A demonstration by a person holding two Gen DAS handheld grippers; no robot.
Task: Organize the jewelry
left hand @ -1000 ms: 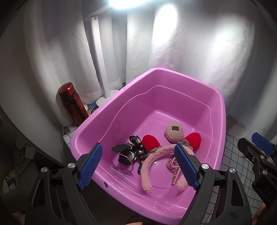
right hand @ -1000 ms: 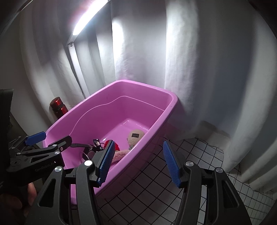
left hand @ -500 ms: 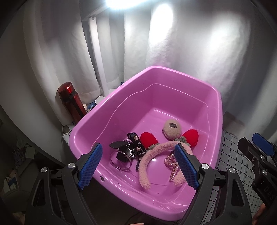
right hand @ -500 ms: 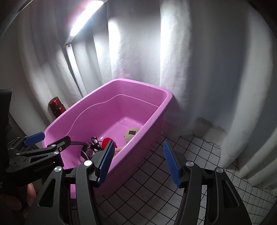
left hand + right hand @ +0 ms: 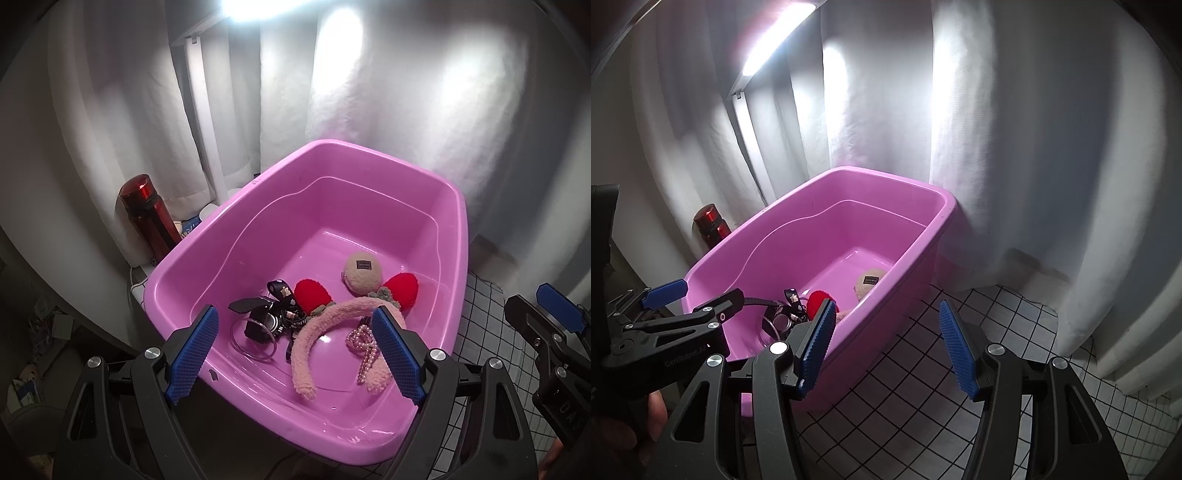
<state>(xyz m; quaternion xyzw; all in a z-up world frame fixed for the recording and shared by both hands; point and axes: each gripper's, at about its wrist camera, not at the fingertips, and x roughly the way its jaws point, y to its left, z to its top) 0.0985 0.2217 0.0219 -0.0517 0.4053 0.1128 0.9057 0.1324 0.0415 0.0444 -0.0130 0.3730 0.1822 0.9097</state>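
Note:
A pink plastic tub [image 5: 458, 236] [image 5: 945, 206] holds the jewelry. Inside lie a fluffy pink headband [image 5: 314, 332] with red strawberry ears [image 5: 312, 297], a beige round pouch [image 5: 362, 275], a pearl string [image 5: 364, 345], a clear bangle [image 5: 255, 341] and a black watch with straps [image 5: 266, 317]. My left gripper [image 5: 295, 354] is open and empty above the tub's near rim. My right gripper [image 5: 886, 350] is open and empty over the tiled surface, right of the tub. In the right wrist view the near wall hides much of the contents.
A red bottle [image 5: 147, 218] [image 5: 711, 225] stands left of the tub by the white curtain [image 5: 369, 92]. A white cloth with a black grid [image 5: 960, 387] covers the surface to the right. Curtains close in behind the tub.
Both grippers have drawn back and up from the tub, which sits lower and farther in both views. Both stay open. The items in the tub have not moved.

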